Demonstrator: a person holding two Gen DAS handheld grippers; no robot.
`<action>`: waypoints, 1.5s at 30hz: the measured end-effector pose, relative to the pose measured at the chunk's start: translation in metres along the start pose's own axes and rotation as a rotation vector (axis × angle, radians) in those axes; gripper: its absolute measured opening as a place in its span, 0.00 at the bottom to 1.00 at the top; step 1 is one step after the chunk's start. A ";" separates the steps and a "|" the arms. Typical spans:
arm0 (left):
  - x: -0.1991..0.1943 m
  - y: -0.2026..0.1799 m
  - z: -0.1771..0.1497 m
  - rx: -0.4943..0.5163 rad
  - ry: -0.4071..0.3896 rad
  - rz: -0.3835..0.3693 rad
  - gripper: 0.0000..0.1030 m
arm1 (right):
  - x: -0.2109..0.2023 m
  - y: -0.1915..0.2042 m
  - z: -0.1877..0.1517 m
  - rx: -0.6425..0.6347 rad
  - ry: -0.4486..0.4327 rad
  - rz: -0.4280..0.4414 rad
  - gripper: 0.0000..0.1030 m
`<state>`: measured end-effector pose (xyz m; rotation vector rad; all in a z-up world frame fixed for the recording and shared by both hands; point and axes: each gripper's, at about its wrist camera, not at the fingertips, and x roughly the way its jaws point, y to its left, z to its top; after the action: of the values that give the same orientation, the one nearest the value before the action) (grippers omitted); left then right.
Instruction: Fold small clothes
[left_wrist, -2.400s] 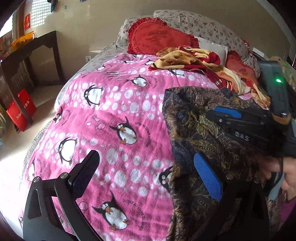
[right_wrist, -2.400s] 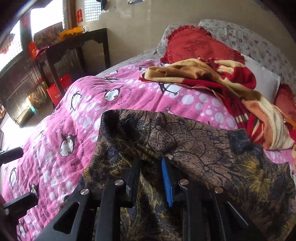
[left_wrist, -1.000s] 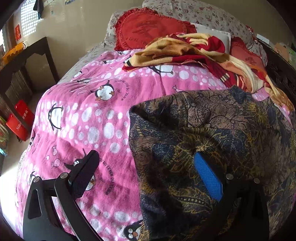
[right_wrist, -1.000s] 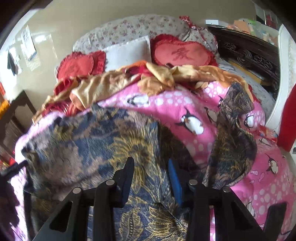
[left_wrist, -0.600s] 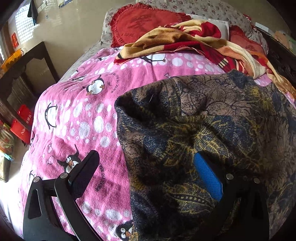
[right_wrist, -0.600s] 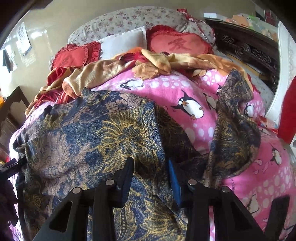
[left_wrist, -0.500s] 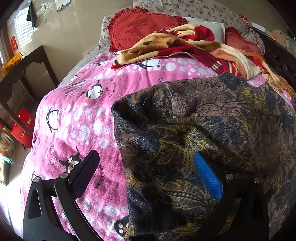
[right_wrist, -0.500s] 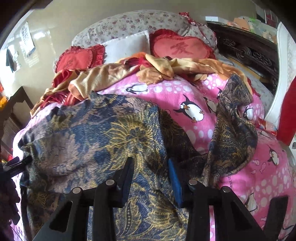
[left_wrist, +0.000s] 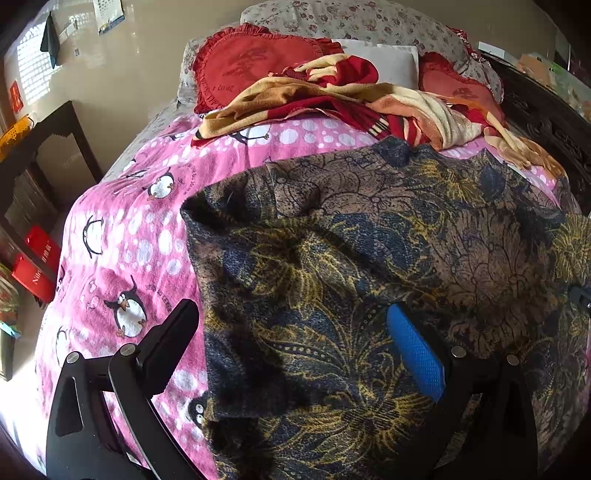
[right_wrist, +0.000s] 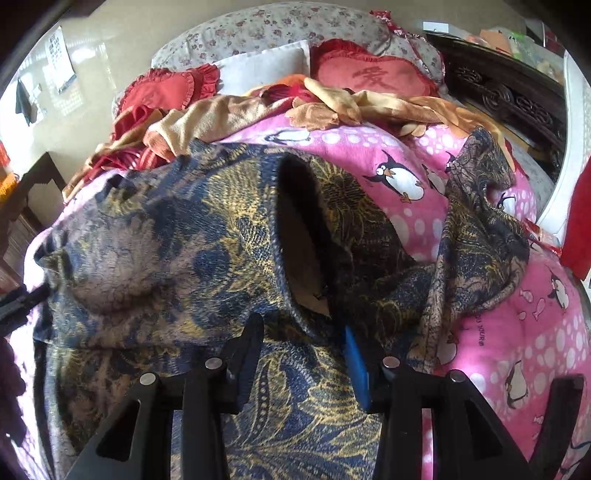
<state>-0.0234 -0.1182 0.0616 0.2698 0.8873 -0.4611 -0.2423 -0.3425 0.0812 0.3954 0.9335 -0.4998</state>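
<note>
A dark garment (left_wrist: 369, 251) with a blue, brown and gold flower print lies spread on the pink penguin blanket (left_wrist: 125, 236). In the right wrist view the garment (right_wrist: 177, 251) shows an open sleeve or leg hole, and one end lies crumpled at the right. My left gripper (left_wrist: 291, 339) is open over the garment's left edge, its left finger above the blanket. My right gripper (right_wrist: 301, 343) has its jaws apart, with a fold of the garment lying between them.
A crumpled red and yellow blanket (left_wrist: 332, 103) and red heart cushions (left_wrist: 251, 62) lie at the head of the bed. A dark wooden table (left_wrist: 40, 144) stands left of the bed, red boxes (left_wrist: 37, 266) below it. A carved dark headboard (right_wrist: 509, 92) is at the right.
The right gripper has opened wider and the garment hole now gapes in front of it. The left gripper's view has shifted slightly; its jaws stayed open.
</note>
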 end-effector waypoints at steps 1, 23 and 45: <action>0.001 -0.001 -0.003 0.004 0.008 -0.006 1.00 | -0.004 -0.003 -0.001 0.008 -0.007 0.009 0.41; 0.031 -0.013 -0.036 0.034 0.066 -0.029 1.00 | -0.004 -0.166 0.089 0.338 -0.101 -0.132 0.47; 0.035 -0.013 -0.041 0.024 0.018 -0.036 1.00 | 0.125 -0.224 0.188 0.399 0.003 -0.328 0.05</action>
<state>-0.0390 -0.1222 0.0087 0.2807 0.9059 -0.5032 -0.1833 -0.6536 0.0537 0.6055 0.9049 -0.9934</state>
